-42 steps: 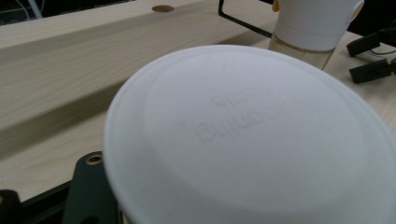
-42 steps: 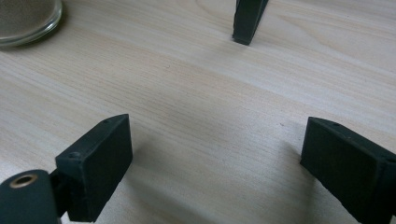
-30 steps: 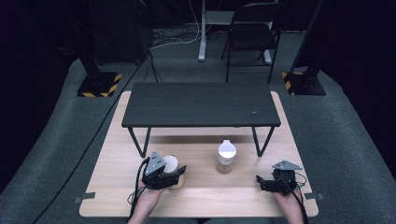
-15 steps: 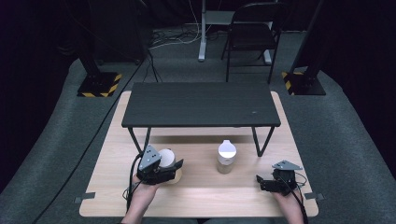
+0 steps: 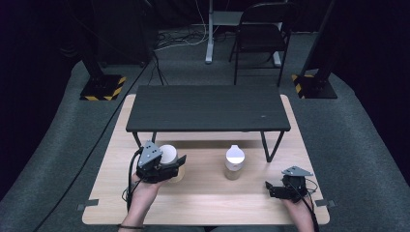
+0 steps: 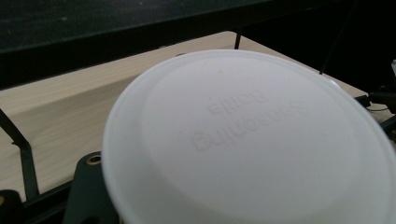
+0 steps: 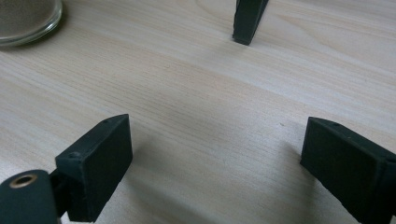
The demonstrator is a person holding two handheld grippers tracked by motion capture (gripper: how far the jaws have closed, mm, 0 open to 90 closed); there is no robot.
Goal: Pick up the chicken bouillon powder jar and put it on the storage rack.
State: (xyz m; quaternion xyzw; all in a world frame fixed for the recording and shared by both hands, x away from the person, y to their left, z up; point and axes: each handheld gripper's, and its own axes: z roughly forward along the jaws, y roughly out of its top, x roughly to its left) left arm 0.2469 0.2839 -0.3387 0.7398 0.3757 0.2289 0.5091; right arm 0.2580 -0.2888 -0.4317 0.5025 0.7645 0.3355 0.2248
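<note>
At the left of the high view, near the front left corner of the wooden table [image 5: 208,195], the left gripper [image 5: 170,167] is seen in a hand [image 5: 142,189]. Its jaws are pinched on a white-lidded jar [image 5: 168,155], which is held above the tabletop, just in front of the left legs of the black shelf [image 5: 208,107]. In the left gripper view the jar's round white lid [image 6: 247,140] is seen very close, with faint embossed lettering on it; the lettering cannot be read. The shelf's dark edge and the pale tabletop are seen behind it.

Toward the middle of the table, a second jar [image 5: 234,163] with a white lid is stood upright on the wood, just in front of the shelf's front edge and well apart from both grippers.

Near the front right corner, the right gripper [image 5: 271,187] is held low over the table. In the right gripper view its jaws are spread wide, with bare wood between them. A glass base [image 7: 25,18] is seen at the upper left of that view, and a shelf leg [image 7: 248,18] at the top.
</note>
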